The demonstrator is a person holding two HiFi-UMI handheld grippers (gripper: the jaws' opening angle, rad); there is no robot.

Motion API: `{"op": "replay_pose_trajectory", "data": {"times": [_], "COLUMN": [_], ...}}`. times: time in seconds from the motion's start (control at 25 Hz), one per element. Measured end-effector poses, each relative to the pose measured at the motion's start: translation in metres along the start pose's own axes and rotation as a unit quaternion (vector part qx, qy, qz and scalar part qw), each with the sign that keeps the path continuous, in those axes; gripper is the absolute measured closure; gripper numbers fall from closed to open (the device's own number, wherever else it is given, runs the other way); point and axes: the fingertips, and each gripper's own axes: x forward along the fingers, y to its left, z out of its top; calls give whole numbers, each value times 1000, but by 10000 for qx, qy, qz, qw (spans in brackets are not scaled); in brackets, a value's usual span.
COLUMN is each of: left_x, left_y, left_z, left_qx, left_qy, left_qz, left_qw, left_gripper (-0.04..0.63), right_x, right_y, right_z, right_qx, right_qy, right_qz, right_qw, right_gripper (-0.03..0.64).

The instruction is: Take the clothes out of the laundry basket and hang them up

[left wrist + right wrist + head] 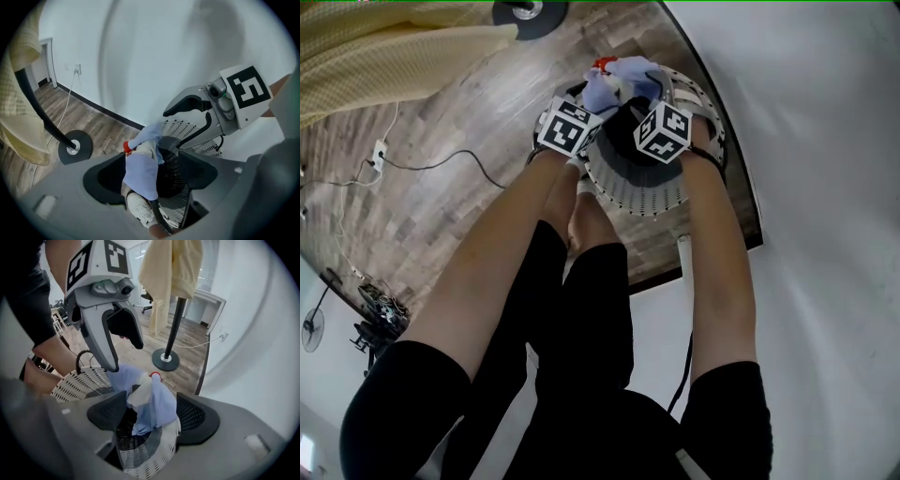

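The left gripper [152, 174] and right gripper [152, 411] gape wide, gripping nothing; between each gripper's jaws the blue garment [619, 80] bunches upright at the white basket's [145, 456] far rim.

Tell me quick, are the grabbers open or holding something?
Left gripper: open, blue cloth between its jaws, not squeezed.
Right gripper: open, same blue cloth between its jaws, not squeezed.
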Motion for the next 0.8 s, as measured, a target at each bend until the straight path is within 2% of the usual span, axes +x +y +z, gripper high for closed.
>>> {"op": "replay_pose_trajectory", "data": {"times": [0.24, 0.56, 0.64, 0.8], "left_x": [42, 70, 71, 65], "left_y": [16, 34, 36, 35], "left_z": [-12, -33, -38, -40], "left_qx": [78, 7, -32, 50], "left_qy": [300, 554, 593, 592], "left_qz": [64, -24, -14, 33], "left_qw": [9995, 9985, 9982, 9982], "left_gripper": [235, 238, 280, 428], "right_x": [39, 74, 78, 77], "right_y": [-11, -15, -17, -21], "right_z": [-3, -16, -16, -15], "right_qx": [-597, -1055, -1119, -1109], "right_qy": [172, 393, 430, 445], "right_qz": [225, 985, 1057, 1127], "right_qw": [9978, 9888, 9871, 9864], "right_gripper": [291, 337, 374, 456]}}
